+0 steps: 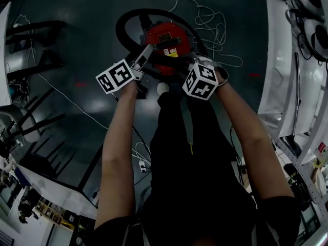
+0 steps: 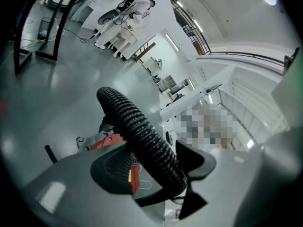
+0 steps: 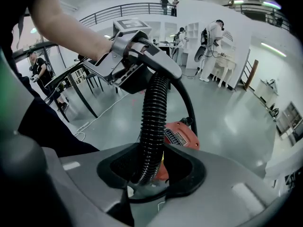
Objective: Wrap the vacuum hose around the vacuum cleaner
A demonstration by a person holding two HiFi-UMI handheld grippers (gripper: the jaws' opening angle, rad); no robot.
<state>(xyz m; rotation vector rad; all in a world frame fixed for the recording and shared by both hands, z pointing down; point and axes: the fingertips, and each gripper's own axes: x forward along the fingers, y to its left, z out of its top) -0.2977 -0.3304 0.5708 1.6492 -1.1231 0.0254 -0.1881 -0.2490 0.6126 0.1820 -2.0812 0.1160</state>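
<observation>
A red vacuum cleaner stands on the dark floor in front of me. Its black ribbed hose loops round its far left side. My left gripper is shut on the hose at the cleaner's near left. In the left gripper view, the hose runs up between the pads and the red body shows below. My right gripper is shut on the same hose at the cleaner's near right. In the right gripper view, the hose rises from those jaws to the left gripper, with the cleaner behind.
A loose white cable lies on the floor beyond the cleaner. Dark chairs and table legs stand at the left, white structures at the right. A power strip lies by my legs. People stand far off.
</observation>
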